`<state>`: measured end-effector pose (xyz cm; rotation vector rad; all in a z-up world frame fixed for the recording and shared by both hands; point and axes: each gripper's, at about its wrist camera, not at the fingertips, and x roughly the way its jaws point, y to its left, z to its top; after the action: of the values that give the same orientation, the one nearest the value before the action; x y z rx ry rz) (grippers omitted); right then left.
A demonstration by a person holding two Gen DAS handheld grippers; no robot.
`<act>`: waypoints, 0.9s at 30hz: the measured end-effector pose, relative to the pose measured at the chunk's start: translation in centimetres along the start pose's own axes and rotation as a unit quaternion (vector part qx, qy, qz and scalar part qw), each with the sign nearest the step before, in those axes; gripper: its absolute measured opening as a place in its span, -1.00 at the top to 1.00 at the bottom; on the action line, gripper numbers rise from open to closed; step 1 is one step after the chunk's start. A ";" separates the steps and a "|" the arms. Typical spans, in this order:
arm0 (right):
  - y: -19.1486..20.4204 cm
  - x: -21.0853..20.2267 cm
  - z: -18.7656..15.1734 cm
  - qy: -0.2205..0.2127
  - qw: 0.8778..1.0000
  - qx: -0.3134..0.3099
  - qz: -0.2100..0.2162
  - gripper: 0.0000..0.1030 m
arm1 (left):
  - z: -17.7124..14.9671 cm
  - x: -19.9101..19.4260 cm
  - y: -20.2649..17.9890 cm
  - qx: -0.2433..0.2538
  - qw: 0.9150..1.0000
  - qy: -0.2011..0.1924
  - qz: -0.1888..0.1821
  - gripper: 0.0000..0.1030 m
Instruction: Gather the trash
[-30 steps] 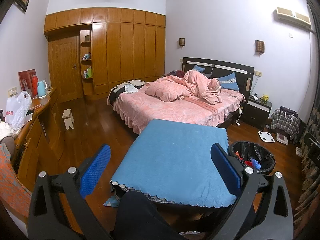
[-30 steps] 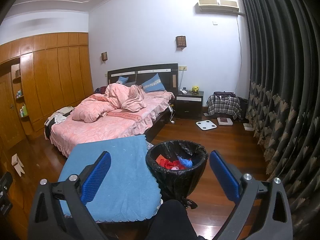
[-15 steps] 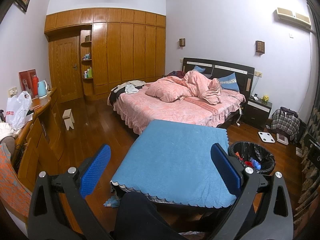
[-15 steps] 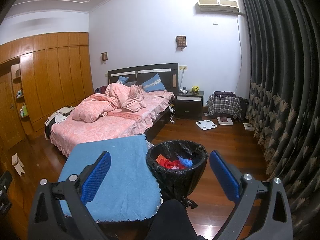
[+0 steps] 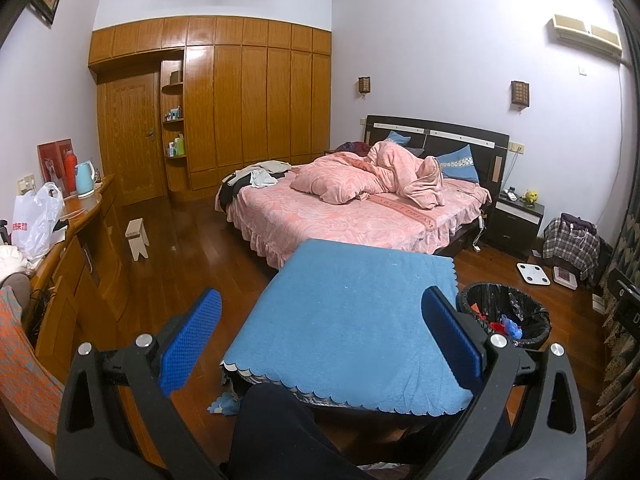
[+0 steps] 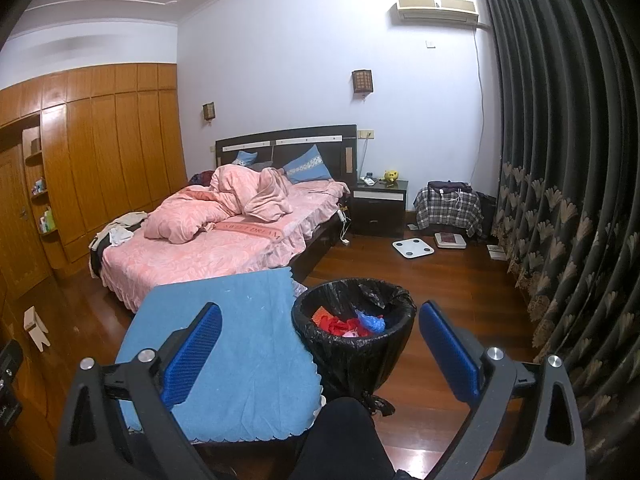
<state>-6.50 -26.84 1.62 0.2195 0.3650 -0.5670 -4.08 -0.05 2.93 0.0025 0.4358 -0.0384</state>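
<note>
Nothing had moved since the earlier frames: both views matched them, and each hand-held gripper kept its place above the table. The left hand-held gripper was spread wide and held nothing, its blue pads framing the blue cloth that covered the table. The right hand-held gripper was equally wide and empty, with its left pad over the cloth and its right pad over the wooden floor. Between those pads stood the bin, lined with a black bag and set on the floor just beside the table's right edge. The trash lay inside it: red scraps, a blue crumpled piece and something pink. From the left wrist view the bin showed just right of the cloth, with the same red and blue bits at its bottom. A dark trouser leg of the person rose at the lower edge between the fingers. Beyond the table stood the bed with a pink quilt bunched on it. A small blue scrap lay on the floor under the table's near left corner; what it was could not be told.
</note>
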 end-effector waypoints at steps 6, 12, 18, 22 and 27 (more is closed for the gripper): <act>0.0 0.0 0.1 0.000 1.000 0.000 0.000 -0.88 | 0.2 0.0 0.0 -0.001 1.000 -0.001 0.001 -0.89; 0.0 0.0 0.0 0.001 1.000 0.000 0.000 -0.88 | 0.1 0.0 0.0 0.000 1.000 -0.002 0.001 -0.89; 0.0 0.0 0.0 0.000 1.000 0.000 -0.001 -0.88 | 0.1 -0.1 0.0 -0.001 1.000 -0.002 0.001 -0.89; 0.1 0.0 0.0 0.001 1.000 -0.001 -0.001 -0.88 | 0.1 0.0 0.0 0.000 1.000 -0.001 0.001 -0.89; -0.1 0.0 0.1 0.001 1.000 0.000 0.000 -0.88 | 0.1 -0.1 0.1 -0.001 1.000 -0.002 0.001 -0.89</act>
<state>-6.50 -26.91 1.66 0.2201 0.3673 -0.5665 -4.12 0.04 3.06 0.0015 0.4326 -0.0356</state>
